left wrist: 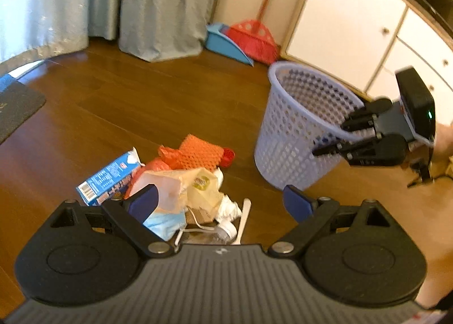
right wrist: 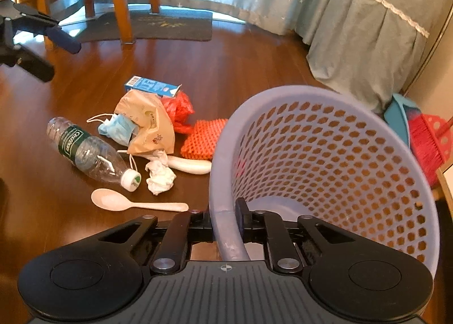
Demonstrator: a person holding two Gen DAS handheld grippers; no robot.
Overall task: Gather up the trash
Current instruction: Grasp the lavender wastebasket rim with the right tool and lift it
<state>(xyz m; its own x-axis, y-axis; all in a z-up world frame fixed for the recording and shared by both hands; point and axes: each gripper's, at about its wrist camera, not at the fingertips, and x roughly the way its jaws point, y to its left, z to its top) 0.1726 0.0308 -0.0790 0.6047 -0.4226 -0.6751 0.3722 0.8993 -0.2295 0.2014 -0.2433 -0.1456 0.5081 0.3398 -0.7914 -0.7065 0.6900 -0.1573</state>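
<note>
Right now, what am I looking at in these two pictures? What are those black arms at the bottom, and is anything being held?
No robot here: a person holds a pair of tongs in each hand, and a small camera on each looks forward along its fingers. One picture comes from the left tongs, which are open above a pile of rubbish. The other comes from the right tongs, shut on the rim of a lilac mesh wastebasket, tipping it toward the pile. On the wooden floor lie a plastic bottle, a white spoon, crumpled tissue, a face mask, a paper bag, a blue carton and orange foam netting.
</note>
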